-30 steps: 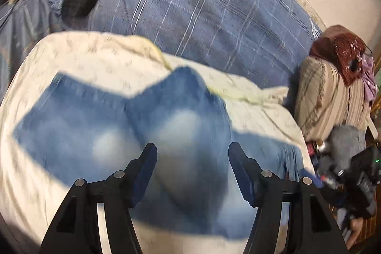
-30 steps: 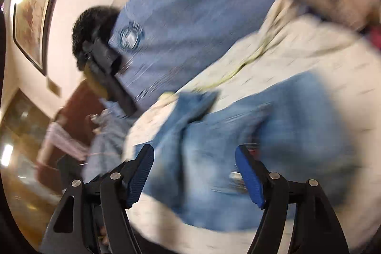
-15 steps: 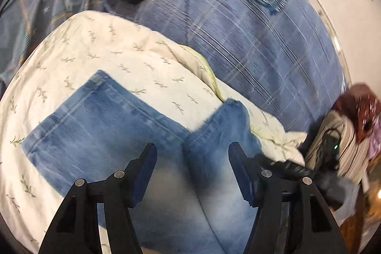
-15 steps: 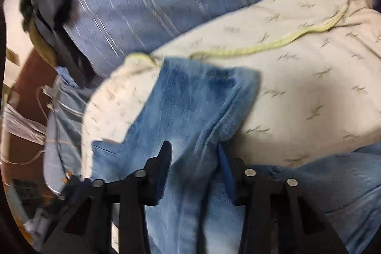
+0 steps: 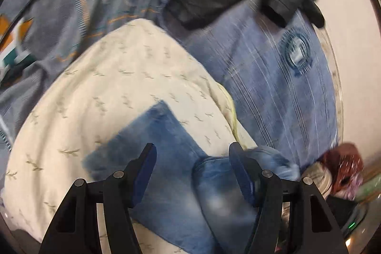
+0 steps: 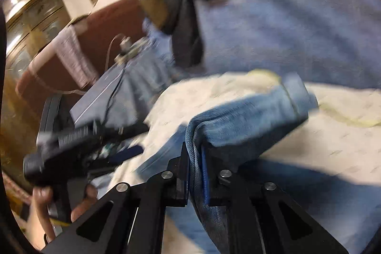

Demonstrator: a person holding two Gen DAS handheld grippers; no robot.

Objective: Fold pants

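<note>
Right gripper (image 6: pixel 195 173) clamped on a fold of jeans (image 6: pixel 247 120); left gripper (image 5: pixel 191 168) wide open above jeans, holding nothing; cream bedspread (image 5: pixel 114 92) beneath.

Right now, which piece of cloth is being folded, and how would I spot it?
Find the cream leaf-print bedspread in front of the blue plaid pillow. On it lie faded blue jeans, the only denim there, one leg pinched in the right gripper.
</note>
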